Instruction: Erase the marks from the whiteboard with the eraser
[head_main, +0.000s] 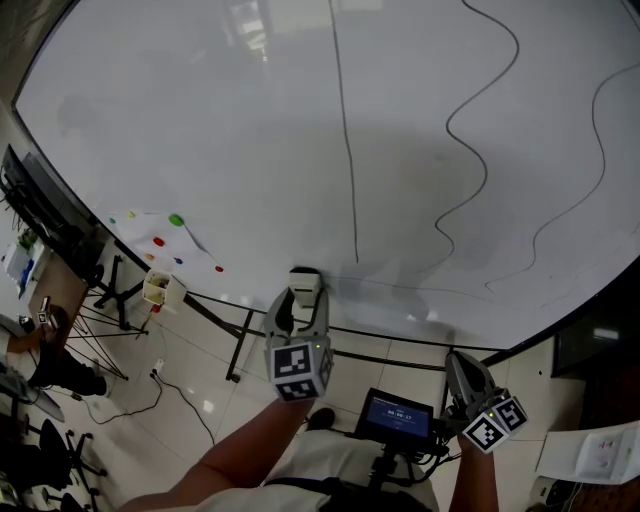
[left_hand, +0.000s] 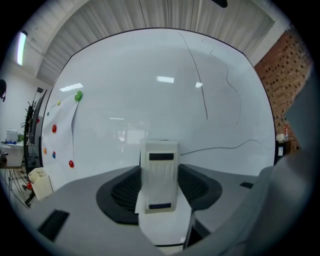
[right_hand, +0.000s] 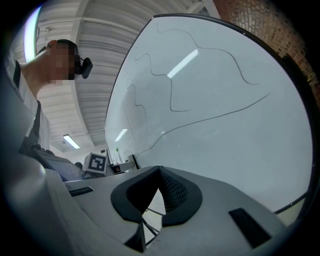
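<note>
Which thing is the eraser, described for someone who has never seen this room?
Find the big whiteboard, then its lower edge near the foot of the long straight line. There the left gripper clamps the eraser: a pale rectangular block with two dark bars, unlike the small coloured magnets at the board's left.

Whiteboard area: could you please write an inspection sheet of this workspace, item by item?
Surface: whiteboard, its left part mostly clean.
Job's things: straight line and wavy lines not yet erased; eraser upright between the left jaws.
Clutter: coloured magnets and paper sheet at the board's left.
Grippers: left gripper shut on the eraser; right gripper shut, empty.
Cables: cable on the floor.
Surroundings: tiled floor, brick wall.
</note>
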